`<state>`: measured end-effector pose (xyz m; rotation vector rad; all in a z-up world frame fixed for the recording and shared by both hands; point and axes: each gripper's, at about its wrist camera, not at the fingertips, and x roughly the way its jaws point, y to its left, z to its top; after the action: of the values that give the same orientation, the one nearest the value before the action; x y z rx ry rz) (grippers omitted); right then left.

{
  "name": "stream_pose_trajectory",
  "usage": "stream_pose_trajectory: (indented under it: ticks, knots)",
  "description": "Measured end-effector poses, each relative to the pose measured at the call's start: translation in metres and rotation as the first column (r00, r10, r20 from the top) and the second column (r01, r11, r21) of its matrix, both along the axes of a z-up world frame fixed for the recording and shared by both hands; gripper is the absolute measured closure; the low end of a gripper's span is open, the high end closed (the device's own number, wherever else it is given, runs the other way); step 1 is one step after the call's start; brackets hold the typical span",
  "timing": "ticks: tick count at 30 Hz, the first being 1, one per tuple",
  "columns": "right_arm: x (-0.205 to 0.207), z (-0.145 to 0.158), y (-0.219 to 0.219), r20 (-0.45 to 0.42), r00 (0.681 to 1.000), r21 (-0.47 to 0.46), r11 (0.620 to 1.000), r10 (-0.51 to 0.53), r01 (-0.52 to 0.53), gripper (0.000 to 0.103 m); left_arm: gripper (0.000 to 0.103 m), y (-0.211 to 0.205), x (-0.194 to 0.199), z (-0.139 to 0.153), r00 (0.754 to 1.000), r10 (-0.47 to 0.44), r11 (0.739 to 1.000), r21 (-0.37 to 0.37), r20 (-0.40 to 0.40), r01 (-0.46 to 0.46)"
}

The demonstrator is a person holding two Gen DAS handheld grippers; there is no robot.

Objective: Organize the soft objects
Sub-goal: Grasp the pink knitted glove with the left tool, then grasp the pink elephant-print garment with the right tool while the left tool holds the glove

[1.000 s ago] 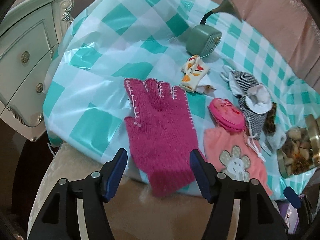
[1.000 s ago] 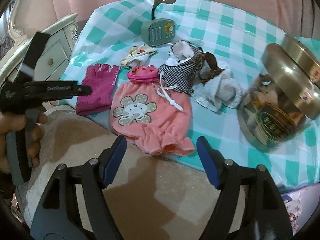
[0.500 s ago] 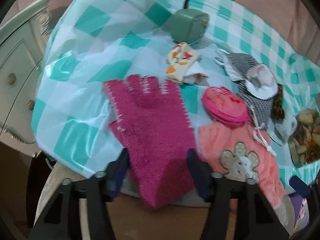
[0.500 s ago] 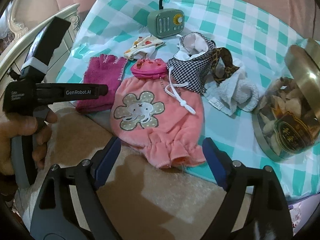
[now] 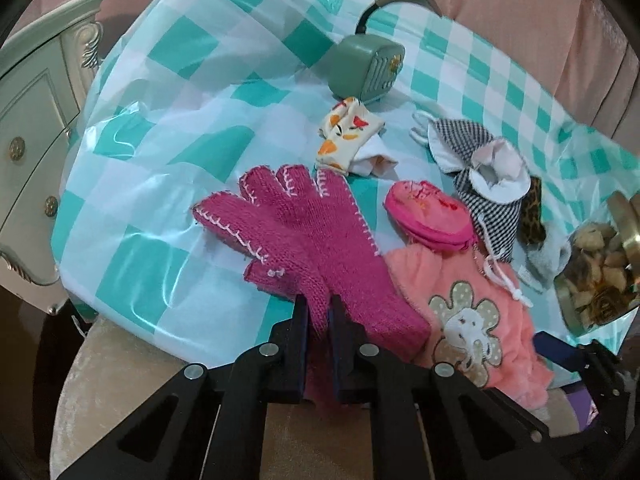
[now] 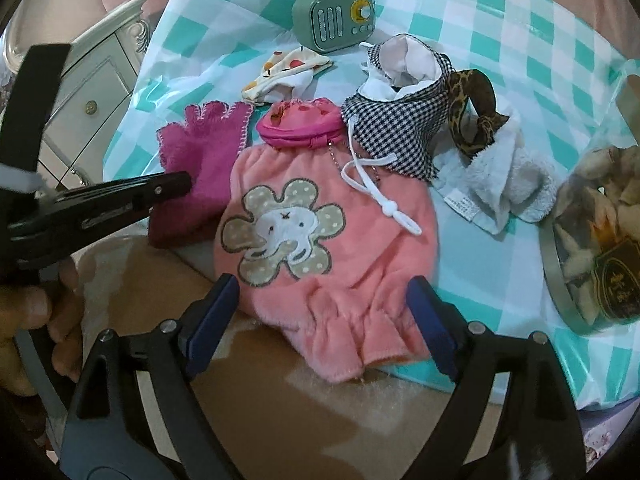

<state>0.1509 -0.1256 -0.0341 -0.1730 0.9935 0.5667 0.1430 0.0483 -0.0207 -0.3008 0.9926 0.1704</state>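
Pinching the magenta glove (image 5: 320,248) at its cuff on the bench (image 5: 168,152) edge, the left tongs (image 5: 318,320) are clamped shut. The right tongs (image 6: 320,320) stand apart, straddling the pink garment's (image 6: 312,240) hem. Lifting the glove slowly should avoid dragging the garment touching it.

Glove (image 5: 320,240) lies left of sleeve (image 5: 472,320); radio (image 5: 366,70) stands behind both.
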Motion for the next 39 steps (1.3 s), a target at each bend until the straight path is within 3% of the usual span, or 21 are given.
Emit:
stream_pose_trajectory:
  ticks: [8,14,17,21,24,26,28,32,39]
  knots:
    - [0.017,-0.009,0.011,-0.021,1.0,-0.019,1.0,0.003,-0.003,0.015,0.094,0.01,-0.013,0.009,0.995,0.044,0.997,-0.059,0.087,-0.039]
    - [0.018,-0.013,0.023,-0.016,0.999,-0.053,0.997,0.048,-0.049,0.006,0.094,0.018,-0.022,0.014,0.986,0.08,0.993,-0.1,0.143,-0.066]
    - [0.02,-0.015,0.027,-0.01,0.998,-0.062,0.996,0.059,-0.059,0.007,0.094,0.019,-0.024,0.016,0.984,0.089,0.991,-0.109,0.157,-0.072]
    - [0.018,-0.014,0.035,0.014,0.997,-0.077,0.994,0.075,-0.074,0.025,0.094,0.02,-0.03,0.019,0.977,0.1,0.99,-0.121,0.188,-0.078]
    - [0.015,-0.011,0.034,0.021,0.996,-0.052,0.994,0.092,-0.091,0.043,0.094,0.021,-0.035,0.021,0.971,0.109,0.988,-0.131,0.211,-0.082]
    - [0.013,-0.009,0.032,0.023,0.995,-0.031,0.995,0.1,-0.1,0.067,0.094,0.022,-0.039,0.023,0.966,0.116,0.986,-0.141,0.229,-0.085]
    - [0.011,-0.008,0.03,0.027,0.994,-0.018,0.994,0.104,-0.103,0.074,0.094,0.023,-0.044,0.026,0.961,0.122,0.985,-0.148,0.249,-0.087]
    - [0.003,-0.003,0.023,0.033,0.993,0.012,0.994,0.111,-0.111,0.08,0.094,0.023,-0.051,0.029,0.954,0.131,0.983,-0.161,0.271,-0.09]
    - [-0.02,0.012,0.01,0.064,0.991,0.085,0.989,0.118,-0.123,0.081,0.094,0.021,-0.068,0.034,0.94,0.153,0.979,-0.178,0.305,-0.102]
